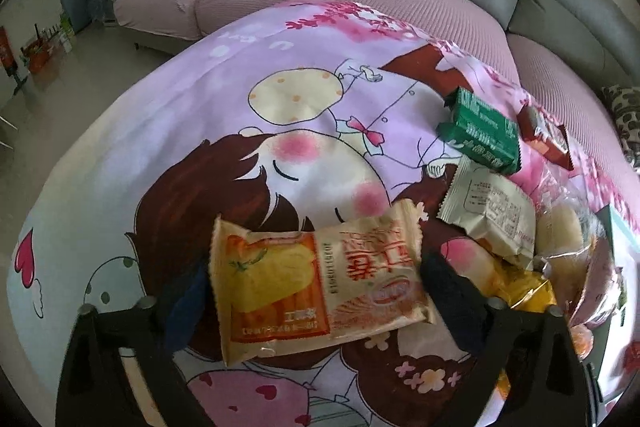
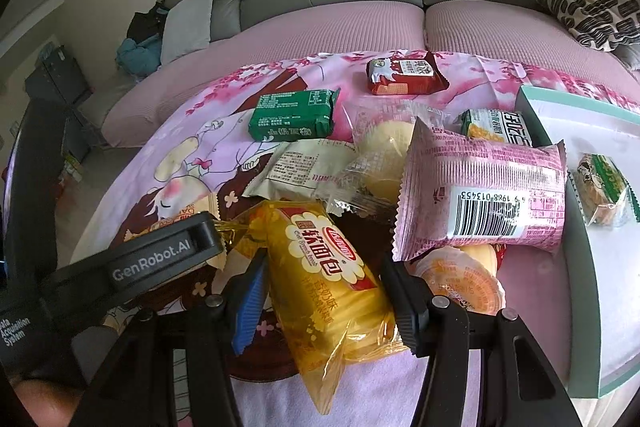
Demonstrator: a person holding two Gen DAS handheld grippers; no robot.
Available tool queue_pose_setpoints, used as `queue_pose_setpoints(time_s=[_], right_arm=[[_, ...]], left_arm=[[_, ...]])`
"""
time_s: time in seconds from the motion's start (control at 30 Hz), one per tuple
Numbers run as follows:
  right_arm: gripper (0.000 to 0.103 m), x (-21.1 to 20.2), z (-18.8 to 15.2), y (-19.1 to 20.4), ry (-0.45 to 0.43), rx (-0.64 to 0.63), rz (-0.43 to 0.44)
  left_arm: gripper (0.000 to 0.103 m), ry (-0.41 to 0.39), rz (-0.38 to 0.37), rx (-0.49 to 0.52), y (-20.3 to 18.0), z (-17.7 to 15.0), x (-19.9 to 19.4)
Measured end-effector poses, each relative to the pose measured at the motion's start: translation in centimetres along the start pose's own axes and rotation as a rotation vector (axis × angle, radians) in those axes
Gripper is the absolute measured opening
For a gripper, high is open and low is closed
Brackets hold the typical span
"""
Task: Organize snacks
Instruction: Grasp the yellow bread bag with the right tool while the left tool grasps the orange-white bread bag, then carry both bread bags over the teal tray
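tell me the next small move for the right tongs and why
Probably lift the yellow soft-bread packet and carry it toward the teal-rimmed box on the right. The right tongs already straddle the packet, seemingly closed on it, and the box holds just one snack.

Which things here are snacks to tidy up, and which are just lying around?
For the job: orange bread packet, yellow bread packet, pink packet, green packet, red packet, white tray.

Just lying about: patterned cushion, grey pillow, blue clothes.
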State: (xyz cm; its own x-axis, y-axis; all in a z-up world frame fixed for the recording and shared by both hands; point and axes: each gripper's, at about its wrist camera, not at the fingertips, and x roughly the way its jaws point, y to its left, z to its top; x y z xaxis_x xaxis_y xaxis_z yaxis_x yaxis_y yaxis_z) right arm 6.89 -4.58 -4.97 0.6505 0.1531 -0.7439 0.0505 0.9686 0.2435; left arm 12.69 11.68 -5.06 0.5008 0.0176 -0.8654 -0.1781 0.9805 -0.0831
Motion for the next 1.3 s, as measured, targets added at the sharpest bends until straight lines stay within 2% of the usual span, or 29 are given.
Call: queue_pose_setpoints(time_s=[0.07,0.1,0.3,0.57,0.67,0.93,1.17,1.3], right_arm=[[0.059,0.0,0.0,0.0,-0.001,-0.002,0.001],[0.058,-0.1,0.0,0.0,-0.003,-0.002,0.003],[0.053,-0.7,0.2,0.2,-0.020,-0.003,0.033],[0.050,-2.3,0.6,0.8,-0.059,-0.012,0.058],[0.050,-3.8,1.0,1.0,-0.098,-0.018,0.072],[0.050,-6.2,1.5,1.0,-0.152,-0.023,0.081],[0.050,-8.8,2.1,-0.7,-0.208,-0.003,0.064],[0.050,-10.3,2.5,-2.9,-0.244,0.033,0.019]], left_arm=[[0.088,-0.005,-0.015,-0.020,0.2,0.2,-0.4],[0.082,-0.008,-0.025,-0.024,0.2,0.2,-0.5],[0.076,-0.023,-0.063,-0.041,0.5,0.3,-1.5],[0.075,-0.107,-0.091,-0.051,1.1,1.2,-4.9],[0.075,-0.146,-0.100,-0.057,1.3,1.6,-6.4],[0.075,-0.191,-0.114,-0.045,0.8,1.7,-8.5],[0.075,-0.240,-0.151,0.011,-1.8,1.4,-10.7],[0.075,-0.253,-0.193,0.056,-4.4,0.9,-11.6]])
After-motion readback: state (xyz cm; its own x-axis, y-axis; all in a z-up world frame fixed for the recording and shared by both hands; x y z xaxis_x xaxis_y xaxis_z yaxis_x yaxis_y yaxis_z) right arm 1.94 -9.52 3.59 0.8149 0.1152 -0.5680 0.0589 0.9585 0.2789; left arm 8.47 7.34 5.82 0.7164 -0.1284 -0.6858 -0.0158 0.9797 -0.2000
